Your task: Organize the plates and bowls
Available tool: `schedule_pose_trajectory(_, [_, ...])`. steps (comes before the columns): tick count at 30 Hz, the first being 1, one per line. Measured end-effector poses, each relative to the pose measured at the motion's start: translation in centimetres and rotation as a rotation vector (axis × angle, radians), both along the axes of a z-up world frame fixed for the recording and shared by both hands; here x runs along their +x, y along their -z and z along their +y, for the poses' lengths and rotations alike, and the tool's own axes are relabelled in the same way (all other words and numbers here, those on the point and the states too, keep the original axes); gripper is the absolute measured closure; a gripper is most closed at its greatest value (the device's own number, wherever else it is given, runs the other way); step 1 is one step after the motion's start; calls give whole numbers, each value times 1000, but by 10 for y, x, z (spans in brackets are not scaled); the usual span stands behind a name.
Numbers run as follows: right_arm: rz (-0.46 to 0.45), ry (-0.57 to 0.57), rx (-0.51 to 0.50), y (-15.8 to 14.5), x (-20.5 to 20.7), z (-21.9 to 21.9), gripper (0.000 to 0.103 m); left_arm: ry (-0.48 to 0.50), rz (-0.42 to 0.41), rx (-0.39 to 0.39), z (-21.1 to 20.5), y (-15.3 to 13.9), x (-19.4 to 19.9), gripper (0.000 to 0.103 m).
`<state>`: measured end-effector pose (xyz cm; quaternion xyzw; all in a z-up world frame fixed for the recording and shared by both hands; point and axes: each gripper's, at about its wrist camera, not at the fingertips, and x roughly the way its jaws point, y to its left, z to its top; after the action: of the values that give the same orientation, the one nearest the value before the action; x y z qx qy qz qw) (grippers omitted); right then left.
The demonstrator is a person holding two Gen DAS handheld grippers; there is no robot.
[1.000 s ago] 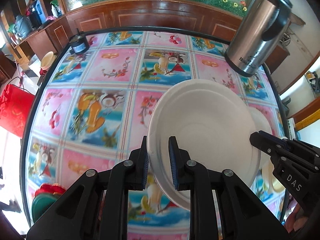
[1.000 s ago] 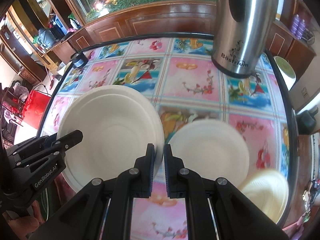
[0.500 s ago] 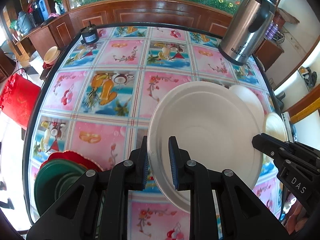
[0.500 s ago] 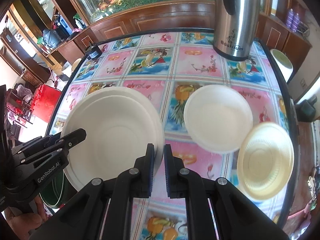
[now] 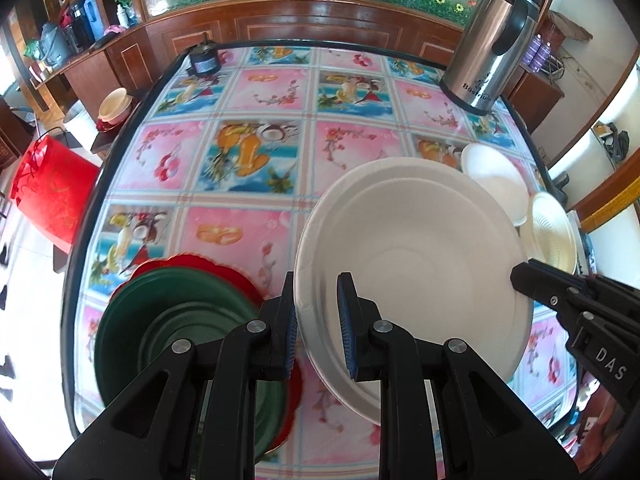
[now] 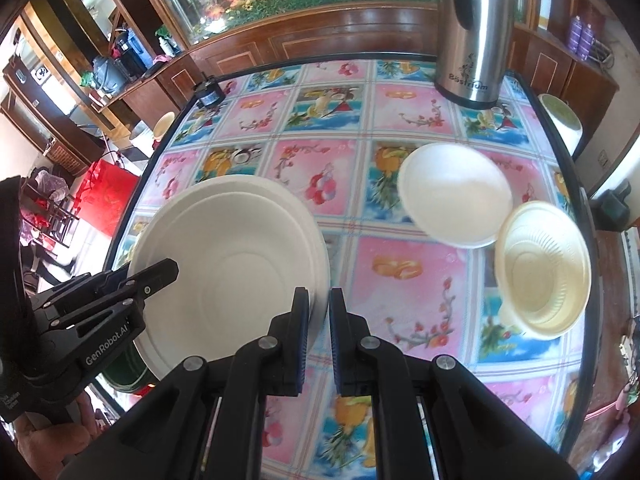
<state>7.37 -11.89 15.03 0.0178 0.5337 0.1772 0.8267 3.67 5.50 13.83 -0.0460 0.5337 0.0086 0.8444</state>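
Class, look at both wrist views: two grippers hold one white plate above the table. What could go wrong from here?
1. Both the left gripper and right gripper pinch only the white plate's rim; uneven motion may bend or drop it.
2. Lowered carelessly, it could knock the green plates stacked below.

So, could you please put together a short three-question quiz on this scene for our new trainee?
1. True or false: both grippers grip the rim of the large white plate.
2. Multiple choice: what lies near the left gripper, at the table's near edge? A) a dark green plate stacked on a red plate B) a blue tray C) a glass jug
3. Fill in: beside the small white plate, the cream ribbed ____ sits on the tablecloth.

Key
1. True: the right gripper clamps the opposite rim.
2. A
3. bowl
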Motion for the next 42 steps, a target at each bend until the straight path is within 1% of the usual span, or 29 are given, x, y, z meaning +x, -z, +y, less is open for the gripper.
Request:
schedule_pose_trajectory(9, [4, -66, -5, -1, -22, 41, 93, -55, 17, 2, 43, 4, -31, 85])
schedule_pose_trajectory(22, [7, -192, -6, 5, -40, 111, 92, -178, 34, 1, 113, 11, -68, 85])
schedule_pose_trajectory(33, [23, -260, -25, 17, -50, 148, 92, -233, 59, 5, 141, 27, -88, 85])
schedule_pose_trajectory(42, [20, -283, -62, 28, -55, 165, 92, -244, 75, 16, 147, 42, -91, 85])
